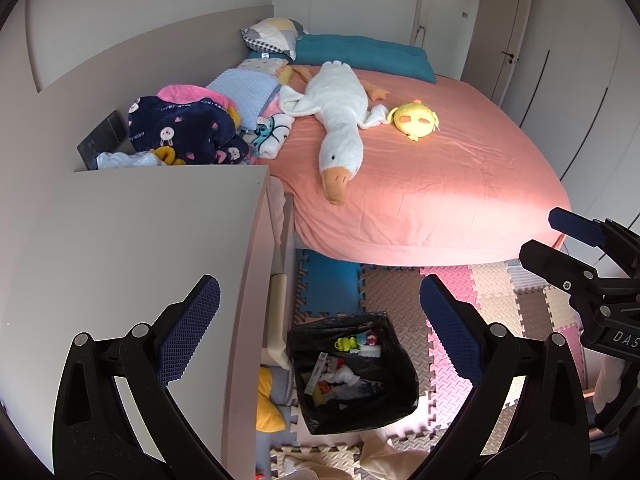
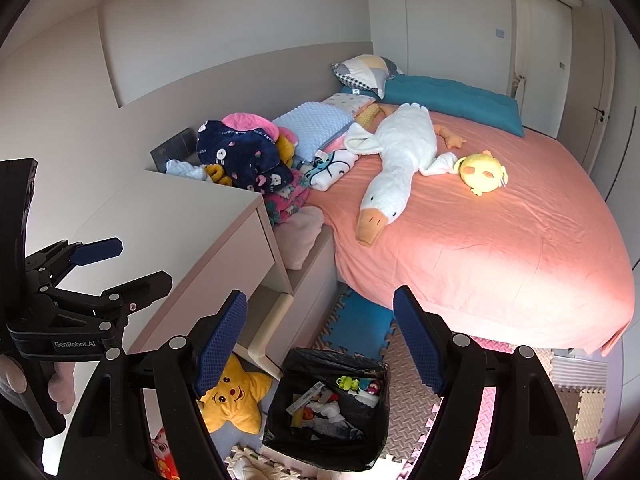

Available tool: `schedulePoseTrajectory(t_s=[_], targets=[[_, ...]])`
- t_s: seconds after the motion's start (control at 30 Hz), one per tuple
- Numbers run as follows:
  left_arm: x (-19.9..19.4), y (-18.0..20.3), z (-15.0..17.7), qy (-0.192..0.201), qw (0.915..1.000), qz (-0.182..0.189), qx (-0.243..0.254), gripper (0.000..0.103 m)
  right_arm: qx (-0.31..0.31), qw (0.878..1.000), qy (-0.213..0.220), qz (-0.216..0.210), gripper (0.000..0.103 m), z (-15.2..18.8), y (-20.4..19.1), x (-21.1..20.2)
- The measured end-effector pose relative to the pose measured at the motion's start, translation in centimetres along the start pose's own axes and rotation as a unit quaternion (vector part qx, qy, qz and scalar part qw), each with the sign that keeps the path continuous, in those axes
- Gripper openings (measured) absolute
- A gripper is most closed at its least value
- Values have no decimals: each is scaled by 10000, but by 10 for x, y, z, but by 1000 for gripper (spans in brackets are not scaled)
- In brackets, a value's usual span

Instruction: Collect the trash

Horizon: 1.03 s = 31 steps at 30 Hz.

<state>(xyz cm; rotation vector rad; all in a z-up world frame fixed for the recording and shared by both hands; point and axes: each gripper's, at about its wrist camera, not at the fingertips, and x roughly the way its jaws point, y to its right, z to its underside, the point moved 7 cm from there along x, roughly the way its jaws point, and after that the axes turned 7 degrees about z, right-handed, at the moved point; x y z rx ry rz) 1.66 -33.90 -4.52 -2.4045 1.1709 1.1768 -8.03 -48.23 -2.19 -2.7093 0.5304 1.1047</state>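
Foam-mat floor (image 1: 400, 292) — lined trash bin (image 1: 352, 376), star plush (image 2: 234, 400); pink bed (image 1: 440, 168) — goose plush (image 1: 340, 120).

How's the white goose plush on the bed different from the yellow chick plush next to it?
The goose plush is white with an orange beak, long, and stretched out along the pink bedsheet. The chick plush is yellow, round and far smaller, with pink patches on its face. The goose's head points toward the foot of the bed; the chick sits by its wing. Both are soft toys lying on the sheet.
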Motion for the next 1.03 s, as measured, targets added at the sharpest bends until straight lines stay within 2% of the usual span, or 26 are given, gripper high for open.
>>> schedulePoseTrajectory(t_s=[0.33, 0.57, 0.8, 1.03], targets=[[4, 4, 3, -79, 9999, 99, 77, 97, -6, 10000, -7, 7, 76, 0, 1, 1], [2, 7, 3, 105, 9998, 82, 167, 97, -17, 10000, -10, 13, 76, 2, 4, 2], [5, 13, 2, 106, 9994, 121, 304, 97, -13, 10000, -18, 11, 76, 2, 4, 2], [5, 11, 0, 137, 9996, 130, 223, 97, -12, 10000, -17, 8, 76, 1, 3, 2]])
